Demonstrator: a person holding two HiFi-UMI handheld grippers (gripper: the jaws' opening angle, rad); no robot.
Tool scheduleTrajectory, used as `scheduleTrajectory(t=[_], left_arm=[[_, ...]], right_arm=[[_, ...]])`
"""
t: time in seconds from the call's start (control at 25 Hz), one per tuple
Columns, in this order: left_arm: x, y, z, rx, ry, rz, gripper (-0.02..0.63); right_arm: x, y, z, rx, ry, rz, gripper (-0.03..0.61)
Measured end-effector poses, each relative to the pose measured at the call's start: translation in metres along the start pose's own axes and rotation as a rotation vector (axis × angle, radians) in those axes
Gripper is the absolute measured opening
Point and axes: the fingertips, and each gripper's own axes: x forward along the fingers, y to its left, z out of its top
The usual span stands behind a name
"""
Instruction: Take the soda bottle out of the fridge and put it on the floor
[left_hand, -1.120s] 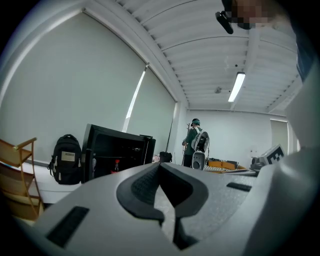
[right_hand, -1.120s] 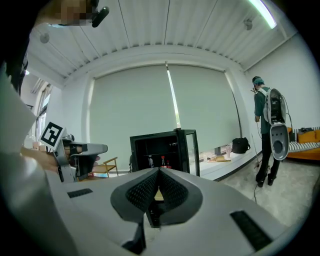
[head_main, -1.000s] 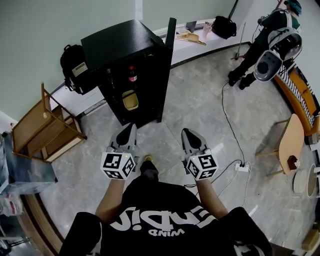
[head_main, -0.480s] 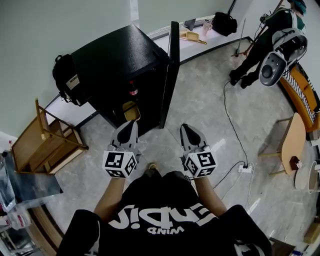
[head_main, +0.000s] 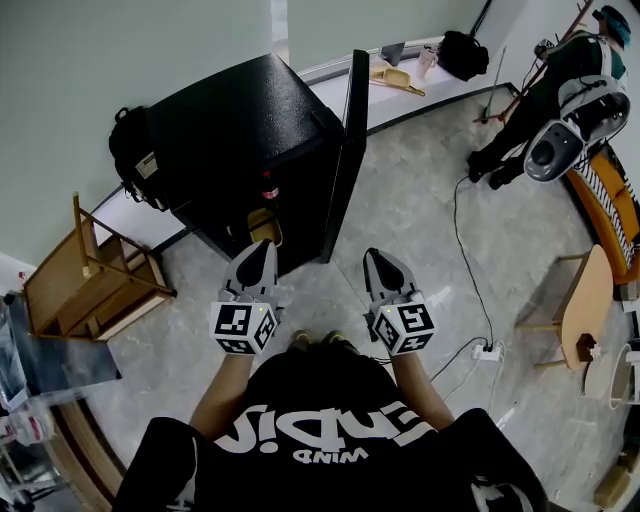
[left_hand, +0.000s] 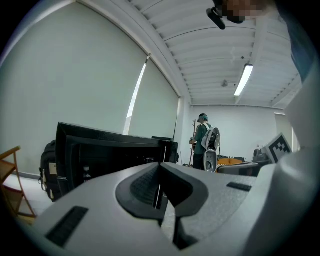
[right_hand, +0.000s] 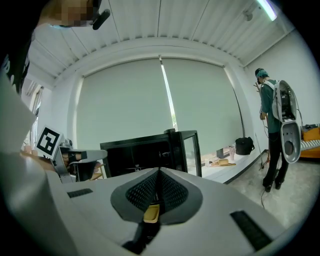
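Note:
The black fridge (head_main: 250, 120) stands ahead of me with its door (head_main: 348, 150) swung open. The soda bottle (head_main: 268, 186), dark with a red label, stands upright on an inner shelf above a yellow container (head_main: 263, 226). My left gripper (head_main: 254, 252) is shut and empty, pointing at the fridge opening, a short way in front of it. Beside it my right gripper (head_main: 377, 258) is shut and empty too, in front of the door's edge. In the left gripper view the shut gripper (left_hand: 160, 172) faces the fridge (left_hand: 100, 152). The right gripper (right_hand: 159, 179) also faces the fridge (right_hand: 145, 152).
A wooden chair (head_main: 95, 270) and a black backpack (head_main: 135, 155) sit left of the fridge. At the right, a person (head_main: 545, 95) with a backpack device stands. A cable runs to a power strip (head_main: 487, 350); a round wooden table (head_main: 585, 290) is beyond it.
The fridge has come nearer in the head view as I stepped towards it. Both grippers stay shut, side by side, in the same pose.

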Motion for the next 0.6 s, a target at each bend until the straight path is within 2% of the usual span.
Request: scheduleTrajectory(t=[0.08, 0.16, 0.32, 0.44, 0.6], left_arm=[[0.003, 0.002, 0.001, 0.000, -0.005, 0.012, 0.009], [0.006, 0.005, -0.001, -0.011, -0.007, 0.023, 0.042], [0.011, 0.009, -0.006, -0.018, -0.006, 0.050, 0.175], [0.016, 0.009, -0.008, -0.007, 0.000, 0.045, 0.310], [0.027, 0.009, -0.010, -0.025, 0.024, 0.022, 0.322]], right_arm=[[0.006, -0.001, 0.000, 0.000, 0.002, 0.017, 0.023], [0.011, -0.002, -0.002, -0.001, 0.005, 0.034, 0.023], [0.022, -0.002, -0.002, -0.001, 0.007, 0.062, 0.023], [0.026, -0.003, -0.003, 0.001, 0.014, 0.075, 0.023], [0.032, -0.008, -0.006, 0.019, 0.032, 0.075, 0.023]])
